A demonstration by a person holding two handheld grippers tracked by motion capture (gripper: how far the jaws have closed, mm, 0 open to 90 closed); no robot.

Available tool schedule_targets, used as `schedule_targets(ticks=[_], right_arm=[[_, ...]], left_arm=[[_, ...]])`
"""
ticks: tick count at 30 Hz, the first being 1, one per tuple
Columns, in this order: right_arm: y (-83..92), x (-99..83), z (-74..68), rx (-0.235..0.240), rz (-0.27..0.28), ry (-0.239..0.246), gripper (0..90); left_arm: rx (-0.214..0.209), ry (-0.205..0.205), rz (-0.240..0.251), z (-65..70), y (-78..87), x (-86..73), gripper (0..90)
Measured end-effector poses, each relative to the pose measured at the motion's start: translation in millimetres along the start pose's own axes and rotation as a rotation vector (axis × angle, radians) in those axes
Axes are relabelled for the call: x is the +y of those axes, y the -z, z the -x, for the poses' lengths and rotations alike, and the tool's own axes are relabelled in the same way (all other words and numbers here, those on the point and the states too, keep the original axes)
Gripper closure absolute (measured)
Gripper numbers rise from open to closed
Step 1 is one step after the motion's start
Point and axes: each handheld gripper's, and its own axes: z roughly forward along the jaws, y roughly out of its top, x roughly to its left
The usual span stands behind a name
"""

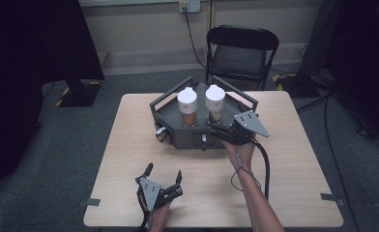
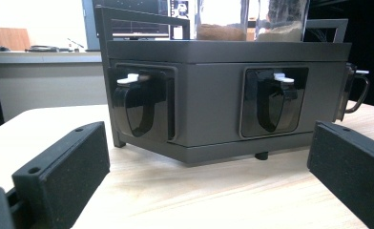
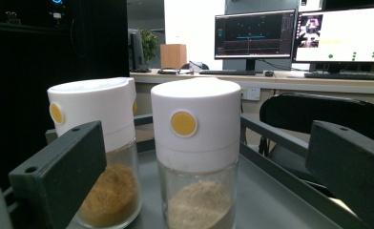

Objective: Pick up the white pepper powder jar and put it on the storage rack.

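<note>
Setting: a lab or test room with office fittings. A small pale wood counter [image 1: 129, 145] stands alone on grey carpet, with tape marks [image 1: 92, 201] at its 7 and 4 o'clock corners. Black curtains [image 1: 28, 43] hang at 10 and 2 o'clock. A folding chair [image 1: 240, 50] stands at 12 o'clock below a wall socket [image 1: 189, 6]. Behind, a long desk carries monitors [image 3: 254, 34] showing plots, and a keyboard [image 3: 340, 75].
</note>
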Motion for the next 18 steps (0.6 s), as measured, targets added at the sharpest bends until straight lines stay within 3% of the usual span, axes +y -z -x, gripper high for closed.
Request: schedule_targets(ticks=[12,18], right_arm=[[19.1,-15.4,4.4,-0.005,-0.018,0.000,0.0],[31.2,-18.9,7.8,-0.011,-0.012,-0.030,0.0]], left_arm=[[0.000,0.000,0.002,0.1,-0.2,-0.3,0.1],[0.000,-0.001,0.001,0.0,-0.1,-0.2,0.1]])
